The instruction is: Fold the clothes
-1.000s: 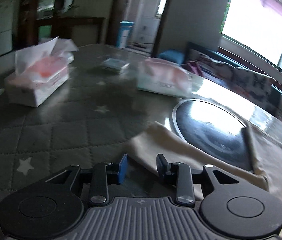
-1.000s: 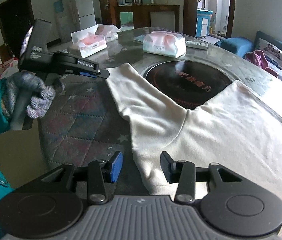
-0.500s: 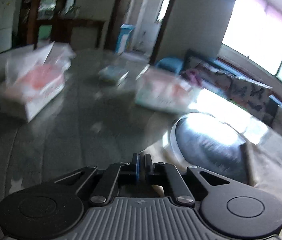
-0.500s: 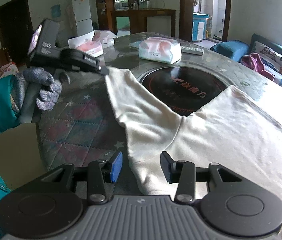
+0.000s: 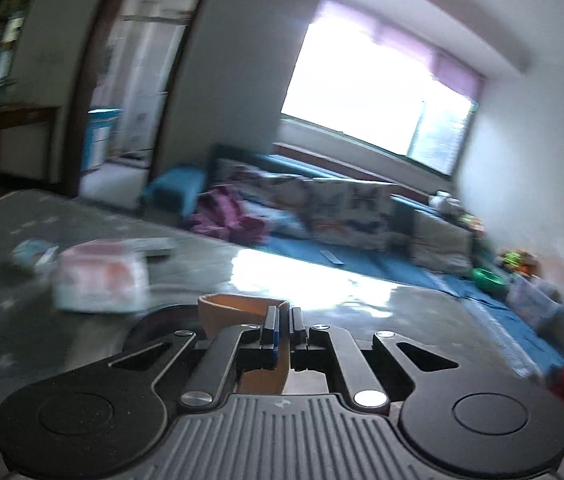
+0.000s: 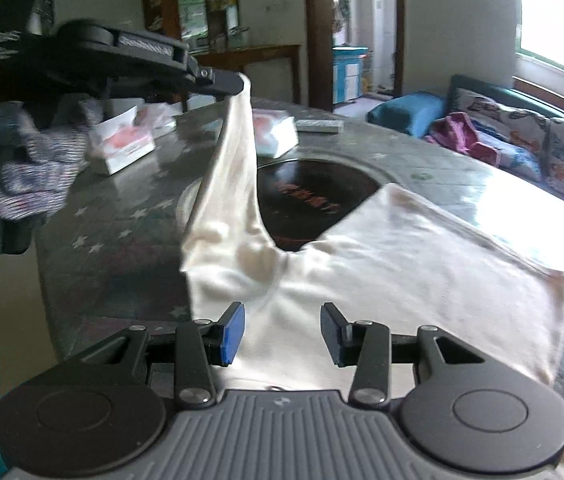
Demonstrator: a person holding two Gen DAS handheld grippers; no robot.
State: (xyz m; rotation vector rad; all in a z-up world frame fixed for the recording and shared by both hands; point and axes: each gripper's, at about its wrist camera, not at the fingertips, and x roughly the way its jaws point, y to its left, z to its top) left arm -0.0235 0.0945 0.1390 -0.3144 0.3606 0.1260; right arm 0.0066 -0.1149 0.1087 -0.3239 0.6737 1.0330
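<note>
A cream long-sleeved garment [image 6: 394, 264] lies spread on the round table. Its sleeve [image 6: 233, 168] rises taut from the shoulder up to my left gripper [image 6: 237, 82], which is shut on the cuff high above the table. In the left wrist view the cuff [image 5: 241, 308] shows as a tan fold pinched by my left gripper [image 5: 285, 324]. My right gripper [image 6: 282, 338] hovers open over the near edge of the garment's body, with nothing between its fingers. A gloved hand [image 6: 33, 168] holds the left gripper.
Two tissue packs [image 6: 121, 146] [image 6: 275, 134] and a remote [image 6: 318, 124] sit on the quilted table cover [image 6: 113, 240]. A dark round hotplate [image 6: 314, 196] is set in the table's centre. A sofa [image 6: 522, 136] stands beyond the table.
My left gripper shut on the sleeve cuff and has lifted it up and toward the right, pulling the sleeve off the table. The right gripper stayed open near the garment's edge.
</note>
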